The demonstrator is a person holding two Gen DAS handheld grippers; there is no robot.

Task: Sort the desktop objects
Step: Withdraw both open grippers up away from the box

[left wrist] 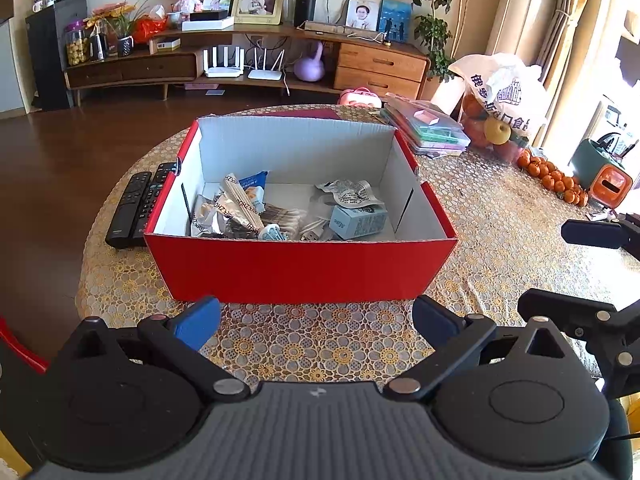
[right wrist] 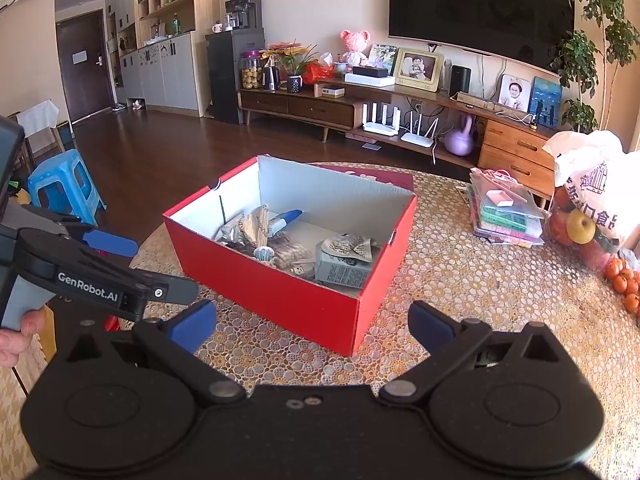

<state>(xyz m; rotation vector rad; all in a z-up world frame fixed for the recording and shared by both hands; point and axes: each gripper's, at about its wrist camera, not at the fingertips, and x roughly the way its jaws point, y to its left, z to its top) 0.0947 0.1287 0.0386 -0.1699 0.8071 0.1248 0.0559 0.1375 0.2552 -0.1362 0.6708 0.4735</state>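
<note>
The table [left wrist: 500,240], round and covered in a lace-patterned cloth of gold flowers, carried a red cardboard box [left wrist: 300,268] with white corrugated walls at its middle, open at the top. The left gripper [left wrist: 316,322] hovered low over the cloth just before the box's near wall, its blue-padded fingers [left wrist: 198,320] spread wide, gripping nothing and touching nothing. The right gripper [right wrist: 312,326] hung beside it, facing the box's near corner, fingers [right wrist: 192,324] likewise released and empty. Inside the box lay the sorted clutter: foil snack packets [left wrist: 228,212] at the left, a crumpled silver wrapper [left wrist: 352,194] on a small pale-blue carton [left wrist: 358,222] at the right, and a white cable [left wrist: 312,230] between them. Two black remotes [left wrist: 136,208] lay side by side against the box's left wall. Beyond the box on the right sat a stack of clear plastic cases [left wrist: 428,128], then a white printed bag [left wrist: 500,88] over fruit, with small oranges [left wrist: 556,180] strewn on the cloth near it. In the right view, a hand [right wrist: 16,336] gripped the left gripper's handle.
</note>
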